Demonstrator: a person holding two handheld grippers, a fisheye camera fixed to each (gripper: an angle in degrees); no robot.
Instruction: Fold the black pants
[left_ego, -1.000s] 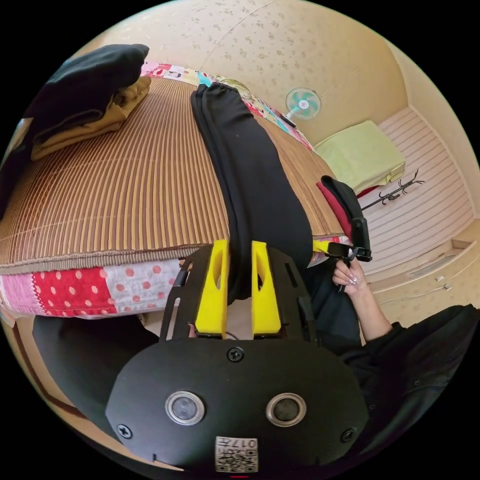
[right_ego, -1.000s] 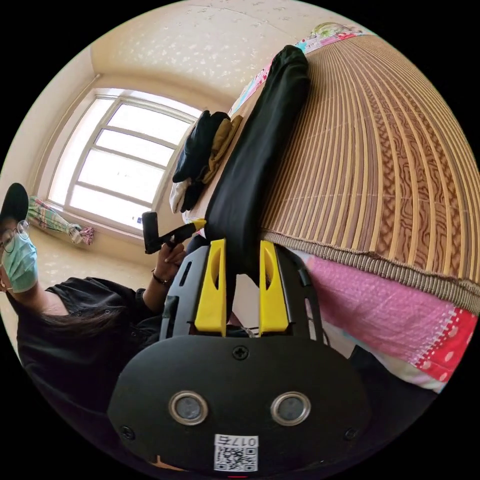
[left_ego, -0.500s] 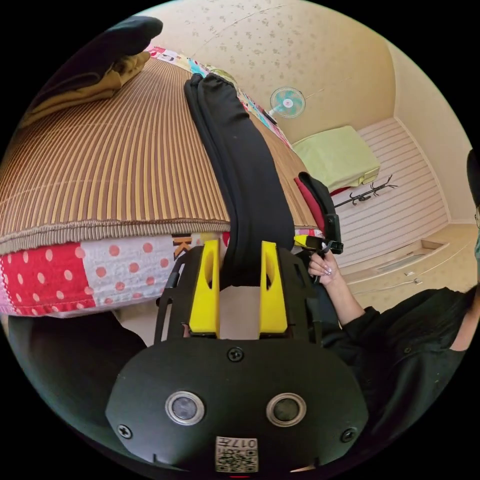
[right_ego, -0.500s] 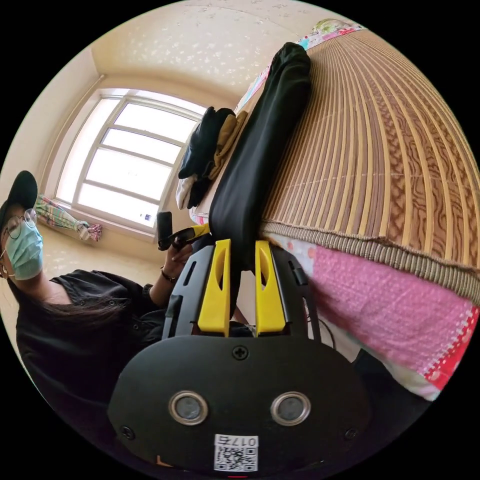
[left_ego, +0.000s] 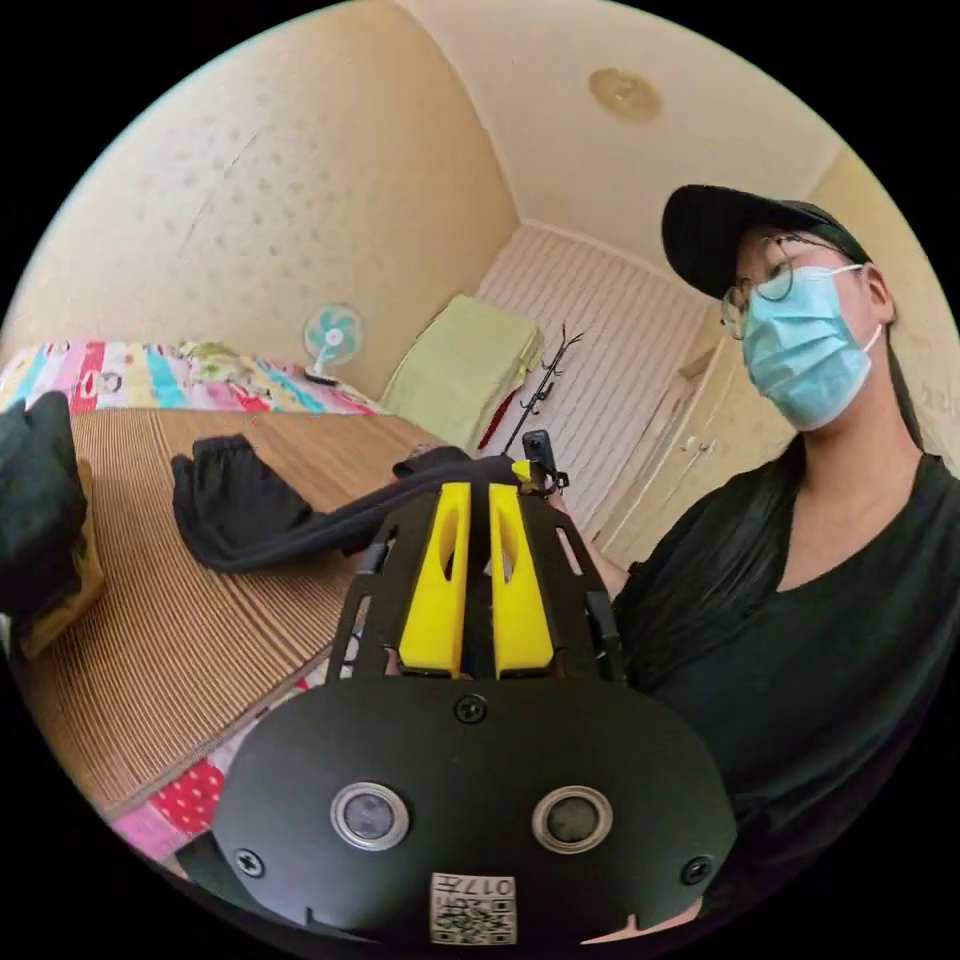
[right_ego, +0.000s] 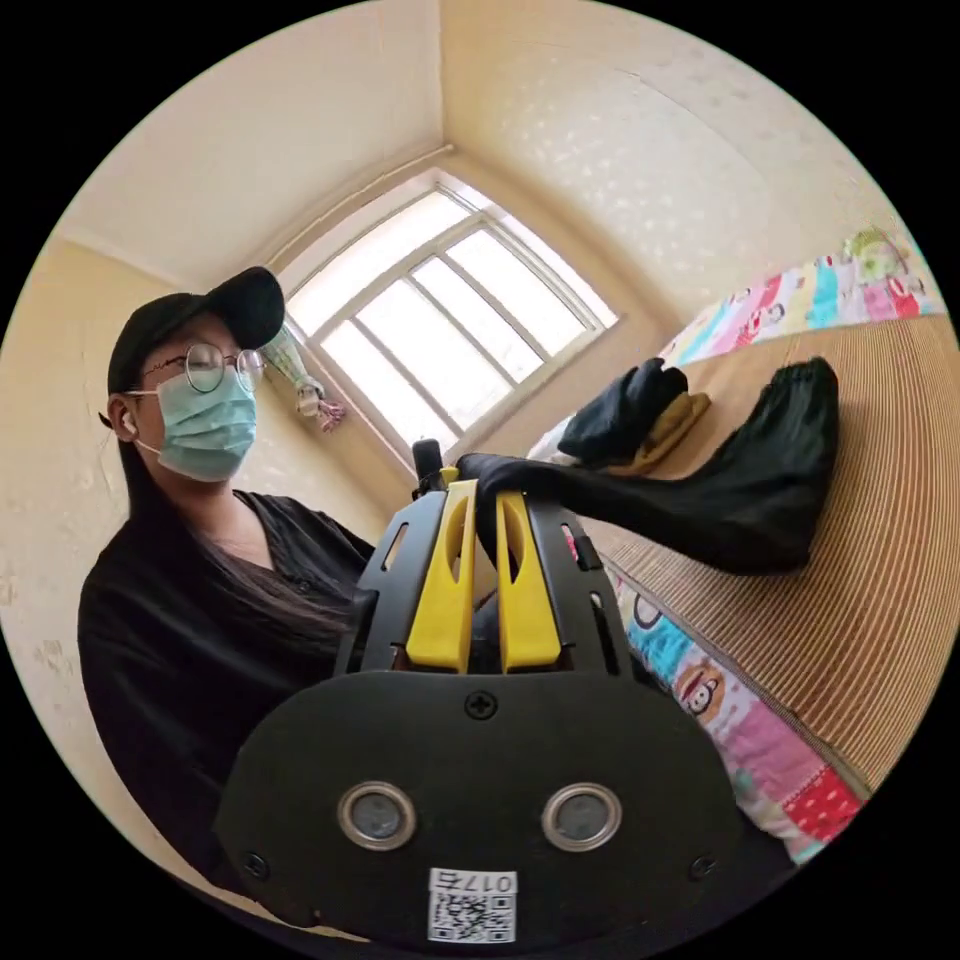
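Overhead, cream papered walls close in; a striped bamboo mat (left_ego: 190, 620) covers the bed at lower left of my left gripper view, a window (right_ego: 440, 320) glows in the right. My left tool (left_ego: 470, 500) pinches the black pants (left_ego: 250, 510), raised off the mat; my right tool (right_ego: 485, 500) likewise clamps their edge. Folded clothes (right_ego: 630, 415) sit beyond.

Nothing I can read; a small white code sticker (left_ego: 473, 908) sits on my left gripper (left_ego: 470, 495).
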